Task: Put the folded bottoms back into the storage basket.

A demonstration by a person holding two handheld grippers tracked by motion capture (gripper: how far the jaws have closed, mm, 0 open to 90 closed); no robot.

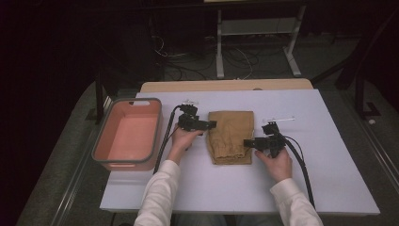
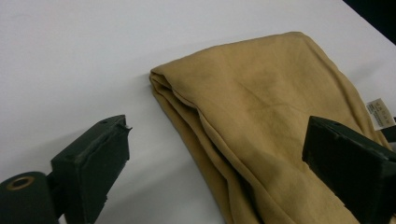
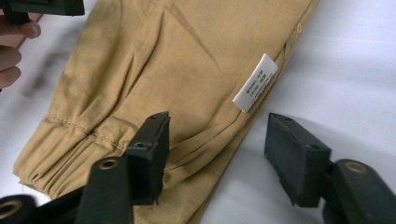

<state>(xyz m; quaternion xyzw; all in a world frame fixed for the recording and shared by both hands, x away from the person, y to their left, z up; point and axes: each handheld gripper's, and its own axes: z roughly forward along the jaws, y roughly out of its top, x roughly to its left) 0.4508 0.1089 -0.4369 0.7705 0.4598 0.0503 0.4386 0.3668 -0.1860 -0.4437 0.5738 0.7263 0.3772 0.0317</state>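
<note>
A folded tan garment [image 1: 230, 134] lies flat in the middle of the white table [image 1: 301, 188]. My left gripper [image 1: 210, 125] is at its left edge near the far corner. In the left gripper view the left gripper [image 2: 219, 158] is open, with the layered folded edge of the garment [image 2: 261, 107] between the wide jaws, untouched. My right gripper [image 1: 247, 142] is at the garment's right edge near the front. There the right gripper [image 3: 224, 154] is open, one jaw over the garment [image 3: 154, 70], the other over bare table. A white label [image 3: 255, 83] sits on that edge.
A salmon-coloured basket with a grey rim [image 1: 101, 141] stands at the left of the table, nothing in it. Cables trail from both grippers toward the table's front. A wooden strip [image 1: 226, 85] runs along the far side, with dark floor and a desk frame beyond.
</note>
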